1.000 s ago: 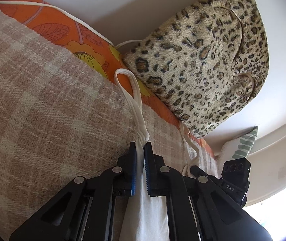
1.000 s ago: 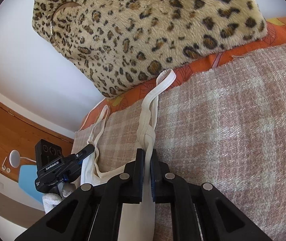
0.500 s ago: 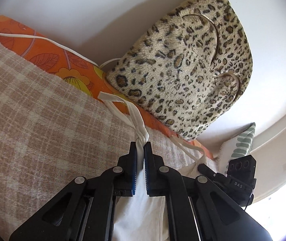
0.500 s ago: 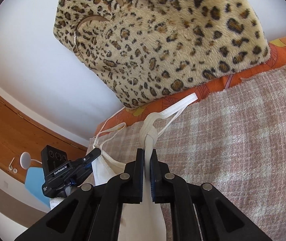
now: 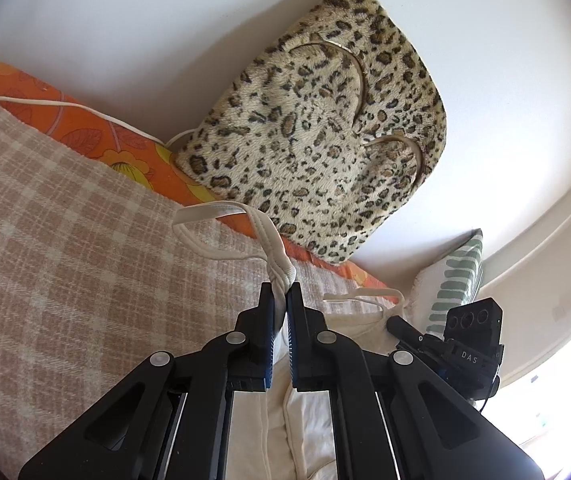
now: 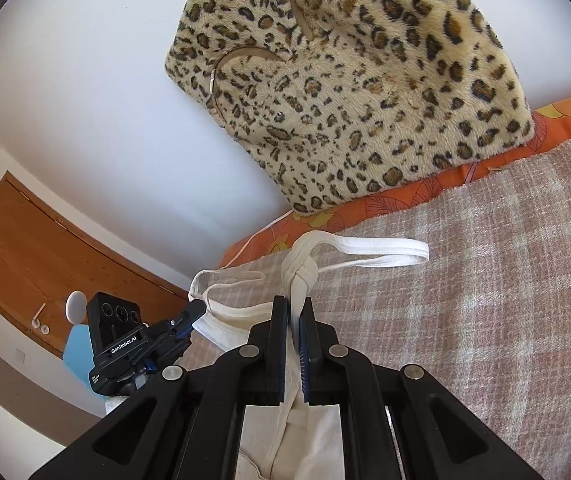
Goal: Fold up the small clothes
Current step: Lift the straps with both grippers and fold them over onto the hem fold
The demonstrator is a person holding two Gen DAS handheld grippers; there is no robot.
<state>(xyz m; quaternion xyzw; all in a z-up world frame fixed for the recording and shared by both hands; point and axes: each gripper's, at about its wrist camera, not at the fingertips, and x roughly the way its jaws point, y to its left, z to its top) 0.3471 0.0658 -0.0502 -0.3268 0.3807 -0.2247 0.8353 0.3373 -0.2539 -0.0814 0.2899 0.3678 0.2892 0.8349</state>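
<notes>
Gripping the cream garment (image 5: pixel 317 412) by its two shoulder straps, you have it over the checked blanket (image 5: pixel 65 248), in front of the leopard-print cushion (image 5: pixel 325 140). Your left gripper (image 5: pixel 280 294) is clamped on one knotted strap (image 5: pixel 273 256), whose loop falls toward the cushion. Your right gripper (image 6: pixel 295 306) is clamped on the other strap (image 6: pixel 301 270), just below the cushion, its loop trailing over the blanket.
</notes>
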